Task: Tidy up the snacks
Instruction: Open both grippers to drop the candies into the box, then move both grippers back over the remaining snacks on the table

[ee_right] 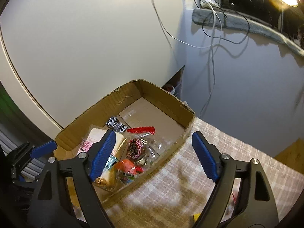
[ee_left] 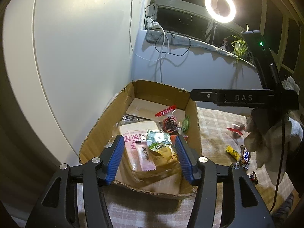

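From the left wrist camera, the left gripper [ee_left: 149, 158] hangs over the near end of a cardboard box [ee_left: 95, 134] with its blue pads spread apart and nothing pinched between them. Below the gap lie a pink wrapper [ee_left: 145, 157] and a green and white packet [ee_left: 158, 139], both resting on a big tan bag [ee_left: 138, 127] inside the box. Farther back in the box sit a round red candy [ee_left: 170, 124], a small green packet [ee_left: 185, 123] against the right wall, and a red-edged clear bag [ee_left: 165, 111]. The box stands on a checked tablecloth [ee_left: 214, 125]. To its right, on the cloth, lie a yellow packet [ee_left: 232, 152], two chocolate bars [ee_left: 245, 156] and another red-edged bag [ee_left: 235, 131]. A gloved hand [ee_left: 269, 142] holds the black body of the other tool at the right edge. A ring light [ee_left: 220, 6] glows by the window.

From the right wrist camera, the right gripper [ee_right: 154, 156] stands wide open and empty, one pad above the snacks in the box, the other beyond the box's right wall over the cloth. Between the pads show the round red candy [ee_right: 135, 147], an orange packet [ee_right: 126, 168] and the red-edged bag [ee_right: 141, 129]. A black packet [ee_right: 115, 125] lies farther back on the box floor. A blue pad of the left gripper [ee_right: 43, 148] shows at the left edge.
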